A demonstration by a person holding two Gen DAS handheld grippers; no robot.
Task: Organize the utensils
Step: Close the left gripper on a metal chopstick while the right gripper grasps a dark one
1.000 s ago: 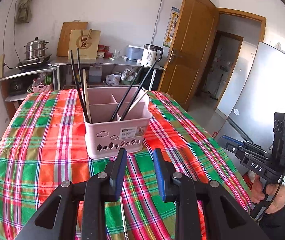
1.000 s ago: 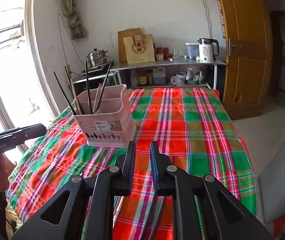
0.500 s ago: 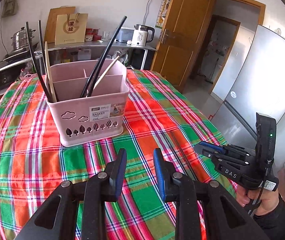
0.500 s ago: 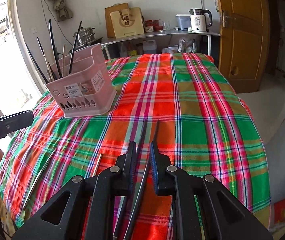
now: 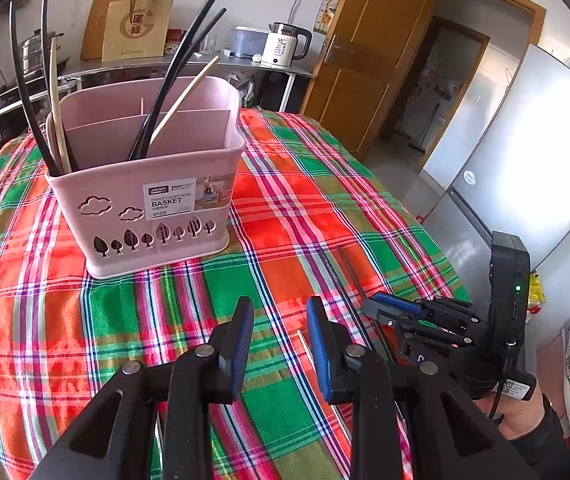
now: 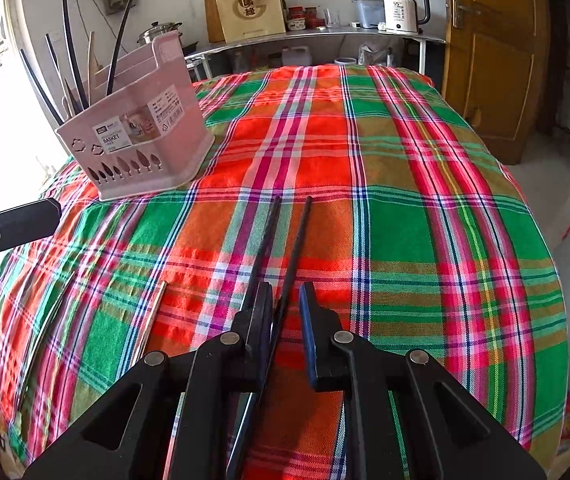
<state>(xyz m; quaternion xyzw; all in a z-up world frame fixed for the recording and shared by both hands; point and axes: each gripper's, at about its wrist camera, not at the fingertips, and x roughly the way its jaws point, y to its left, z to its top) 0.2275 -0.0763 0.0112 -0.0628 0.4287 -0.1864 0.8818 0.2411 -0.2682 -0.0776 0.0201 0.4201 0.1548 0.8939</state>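
Observation:
A pink divided utensil basket (image 5: 145,200) stands on the plaid tablecloth (image 5: 305,200) and holds several black and pale chopsticks; it also shows in the right wrist view (image 6: 137,136) at the far left. Two black chopsticks (image 6: 289,248) lie on the cloth and run back between my right gripper's (image 6: 285,300) open jaws, low over them. A pale chopstick (image 6: 149,320) lies to their left. My left gripper (image 5: 281,320) is open and empty, hovering in front of the basket. The right gripper also shows in the left wrist view (image 5: 389,308).
A shelf with a kettle (image 5: 285,46), a paper bag (image 5: 137,28) and a steamer pot stands behind the table. A wooden door (image 6: 493,60) is at the right, a fridge (image 5: 525,152) beside the table edge. Another pale utensil (image 6: 45,332) lies near the table's left edge.
Both grippers have moved down and forward toward the table. The right gripper has lowered over the two black chopsticks. The basket looms larger in the left wrist view.

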